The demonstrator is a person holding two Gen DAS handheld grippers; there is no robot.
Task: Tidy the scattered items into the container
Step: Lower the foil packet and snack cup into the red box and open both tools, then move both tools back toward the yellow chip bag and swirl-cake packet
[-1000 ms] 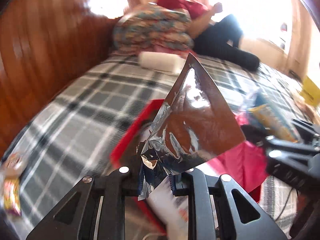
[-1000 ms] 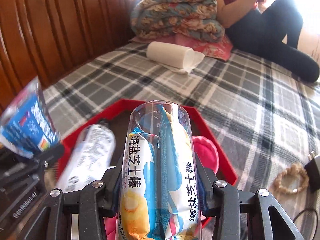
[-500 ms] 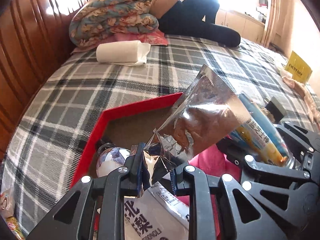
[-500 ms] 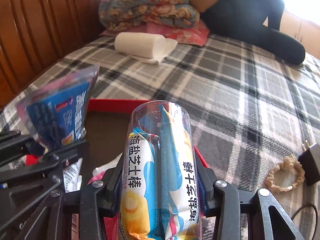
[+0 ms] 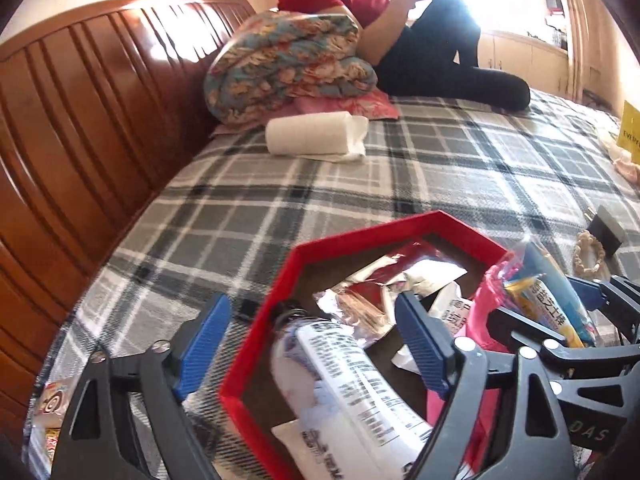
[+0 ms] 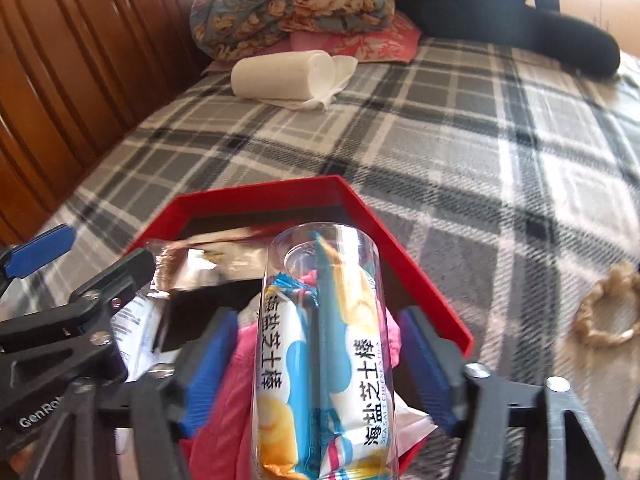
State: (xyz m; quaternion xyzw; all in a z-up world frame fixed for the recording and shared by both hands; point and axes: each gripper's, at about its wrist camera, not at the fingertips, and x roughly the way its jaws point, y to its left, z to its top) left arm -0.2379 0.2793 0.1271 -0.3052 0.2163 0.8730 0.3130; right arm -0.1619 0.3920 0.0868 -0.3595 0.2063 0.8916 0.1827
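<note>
On the plaid bedspread (image 5: 460,168) sits one red hexagonal tray (image 5: 360,236), near centre in both views. Two grippers hang over it. Left gripper (image 5: 310,344): blue pads spread wide, nothing between them. Right gripper (image 6: 320,364): pads also apart, with a gap on each side of one clear plastic cup (image 6: 322,344) that stands between them; whether the pads touch the cup cannot be told. Inside the cup are two blue-and-yellow snack packets (image 6: 280,360), their lower ends cut off by the frame edge.

Contents of the tray: one silver foil pouch (image 5: 360,304) lying flat at the far side, one white printed bottle (image 5: 352,384) near the left wall (label blurred), one pink cloth (image 6: 224,400) under the cup, and crumpled white wrappers whose number is hard to make out.

Outside the tray: one beige braided ring (image 6: 600,312) to the right, one dark block (image 5: 608,230) beside it, one white paper roll (image 5: 316,136) far off, and snack packets (image 5: 50,408) at the near left edge, partly cut off.
</note>
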